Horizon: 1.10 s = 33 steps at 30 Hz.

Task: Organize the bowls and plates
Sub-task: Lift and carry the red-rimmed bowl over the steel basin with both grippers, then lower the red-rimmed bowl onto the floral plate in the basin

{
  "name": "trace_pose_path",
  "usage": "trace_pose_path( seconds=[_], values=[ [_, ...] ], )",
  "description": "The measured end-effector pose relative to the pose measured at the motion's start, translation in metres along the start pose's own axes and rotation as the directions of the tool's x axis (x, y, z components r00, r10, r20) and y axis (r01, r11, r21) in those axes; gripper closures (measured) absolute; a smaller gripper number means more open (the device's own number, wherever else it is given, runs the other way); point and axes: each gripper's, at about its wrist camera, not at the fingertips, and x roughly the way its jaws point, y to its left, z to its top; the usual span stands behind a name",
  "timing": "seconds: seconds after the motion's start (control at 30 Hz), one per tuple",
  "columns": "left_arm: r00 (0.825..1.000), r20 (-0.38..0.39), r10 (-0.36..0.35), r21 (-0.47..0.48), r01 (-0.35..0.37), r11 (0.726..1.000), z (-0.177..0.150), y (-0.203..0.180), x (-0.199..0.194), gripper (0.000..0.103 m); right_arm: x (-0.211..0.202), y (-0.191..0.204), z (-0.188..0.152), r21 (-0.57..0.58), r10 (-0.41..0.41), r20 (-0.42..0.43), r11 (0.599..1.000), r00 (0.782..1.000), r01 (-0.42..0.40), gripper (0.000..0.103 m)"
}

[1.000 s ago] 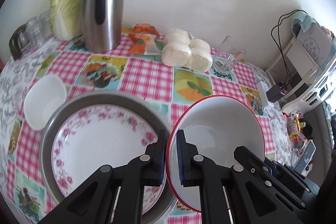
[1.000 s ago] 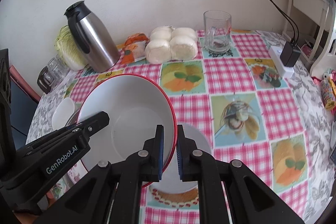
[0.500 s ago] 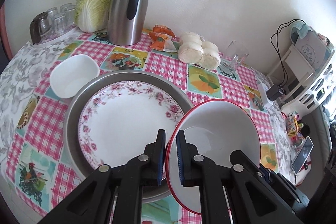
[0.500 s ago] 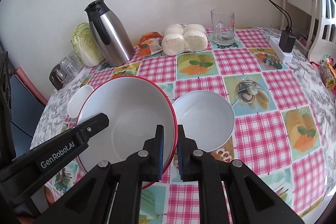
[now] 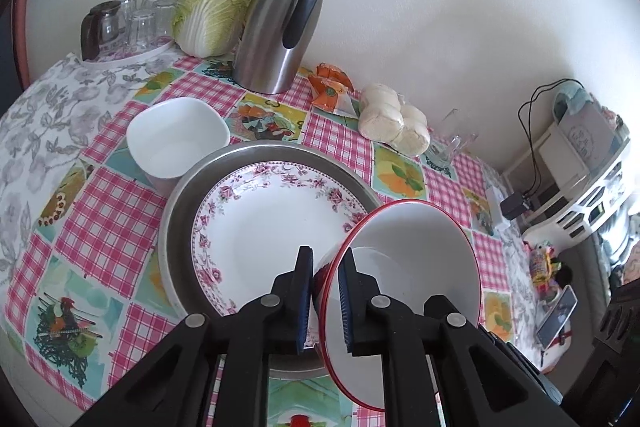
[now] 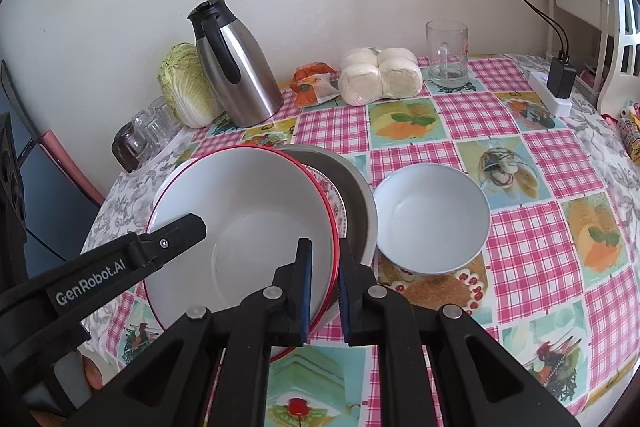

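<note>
A large white bowl with a red rim (image 5: 416,267) (image 6: 256,211) hangs tilted over the table, gripped on opposite sides of its rim. My left gripper (image 5: 325,291) is shut on its left edge and my right gripper (image 6: 325,279) is shut on its right edge. Under and left of it lies a flower-patterned plate (image 5: 272,223) inside a grey metal pan (image 5: 180,195) (image 6: 356,195). A small white square bowl (image 5: 176,139) stands beyond the pan's left edge. In the right wrist view a pale round bowl (image 6: 434,219) rests on the cloth right of the pan.
A steel thermos (image 5: 280,23) (image 6: 236,67), a cabbage (image 5: 216,7), glasses on a tray (image 5: 128,23), an orange packet (image 5: 332,91), wrapped buns (image 5: 396,127) (image 6: 380,75) and a glass mug (image 6: 446,55) line the wall. A power strip with charger (image 6: 554,87) lies at the table's right edge.
Both grippers have carried the red-rimmed bowl back and up from the table, so more of the table shows. The bowl now hangs over the pan's right part; the pale bowl is uncovered.
</note>
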Motion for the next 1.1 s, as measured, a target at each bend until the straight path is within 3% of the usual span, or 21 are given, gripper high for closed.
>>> trace_pose_path(
  seconds=[0.63,1.1],
  values=[
    [0.997,0.048,-0.063,-0.058,0.066,0.996,0.02,0.023,-0.005,0.089,0.009,0.017,0.014,-0.014,0.033,0.043,0.999,0.999,-0.033,0.09],
    [0.999,0.017,-0.044,-0.09,0.046,0.995,0.031,0.033,0.027,0.087,0.042,0.013,0.019,-0.009,0.043,0.013,0.999,0.999,-0.043,0.09]
  ],
)
